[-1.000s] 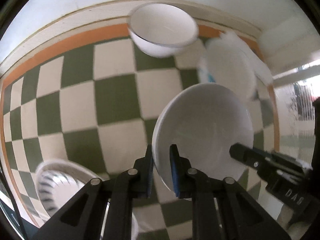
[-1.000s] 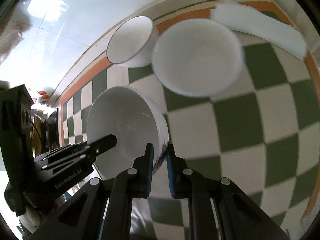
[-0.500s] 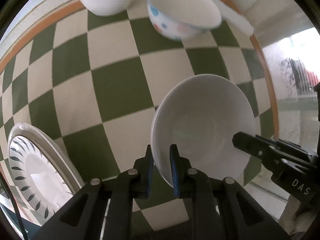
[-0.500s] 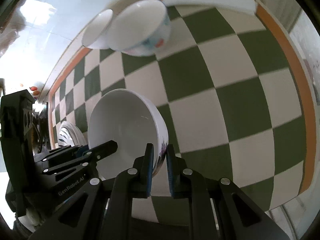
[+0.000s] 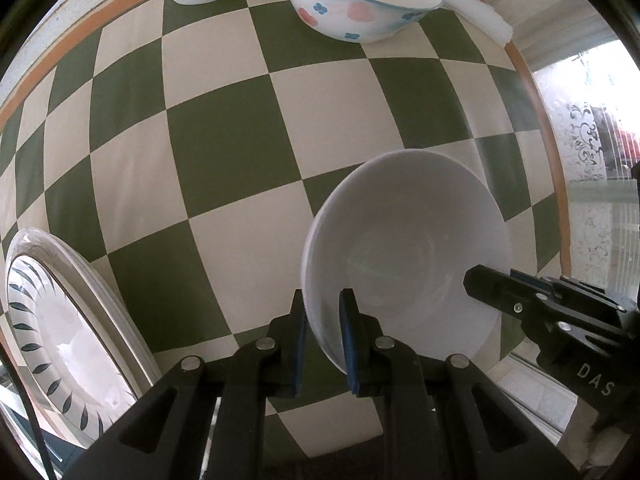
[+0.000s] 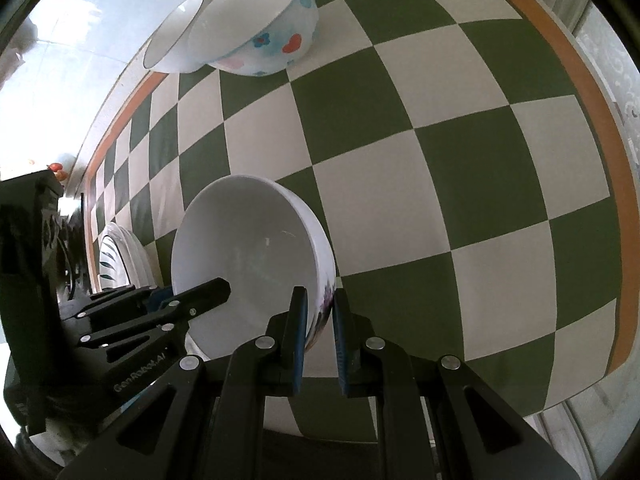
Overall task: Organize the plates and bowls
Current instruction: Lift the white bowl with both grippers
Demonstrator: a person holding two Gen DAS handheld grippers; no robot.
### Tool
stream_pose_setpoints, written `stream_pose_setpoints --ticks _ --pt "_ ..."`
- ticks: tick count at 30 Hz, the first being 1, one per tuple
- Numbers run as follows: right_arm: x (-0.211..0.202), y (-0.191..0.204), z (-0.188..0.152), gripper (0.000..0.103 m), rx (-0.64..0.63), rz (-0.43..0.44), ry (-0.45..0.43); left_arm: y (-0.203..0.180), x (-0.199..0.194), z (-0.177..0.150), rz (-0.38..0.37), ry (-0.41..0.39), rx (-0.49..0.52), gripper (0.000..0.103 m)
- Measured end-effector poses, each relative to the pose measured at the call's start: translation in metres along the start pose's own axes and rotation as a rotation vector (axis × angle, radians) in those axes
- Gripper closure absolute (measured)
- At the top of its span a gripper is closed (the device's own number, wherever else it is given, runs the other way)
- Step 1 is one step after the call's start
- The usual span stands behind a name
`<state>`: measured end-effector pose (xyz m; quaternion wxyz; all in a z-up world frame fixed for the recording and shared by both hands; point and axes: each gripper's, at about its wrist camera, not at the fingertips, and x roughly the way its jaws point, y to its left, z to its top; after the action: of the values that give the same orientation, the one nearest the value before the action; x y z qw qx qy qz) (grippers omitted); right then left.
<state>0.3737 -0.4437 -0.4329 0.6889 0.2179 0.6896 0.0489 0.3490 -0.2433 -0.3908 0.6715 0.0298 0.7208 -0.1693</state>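
Both grippers, left gripper (image 5: 323,334) and right gripper (image 6: 319,332), stay clamped on opposite rims of the white bowl (image 5: 408,256), which has come down toward the checkered cloth (image 5: 224,148), away from the flowered bowl (image 5: 360,4); set-down looks near.

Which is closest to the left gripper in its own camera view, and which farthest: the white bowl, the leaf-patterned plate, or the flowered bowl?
1. White bowl, rim clamped in the left gripper.
2. Leaf-patterned plate, lower left edge.
3. Flowered bowl, far top.
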Motion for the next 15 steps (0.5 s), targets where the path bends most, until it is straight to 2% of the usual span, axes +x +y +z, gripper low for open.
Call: stream_pose_setpoints --ticks 9,15 --pt "0.0063 0.0054 0.0019 0.089 -0.021 -0.016 0.028 0.0018 0.0054 -0.0027 0.002 0.011 0.0 0.09" --pt "0.0059 0.0051 0.004 0.089 -0.023 -0.013 0.043 -0.0013 0.0003 -0.0056 0.01 -0.008 0.017 0.09"
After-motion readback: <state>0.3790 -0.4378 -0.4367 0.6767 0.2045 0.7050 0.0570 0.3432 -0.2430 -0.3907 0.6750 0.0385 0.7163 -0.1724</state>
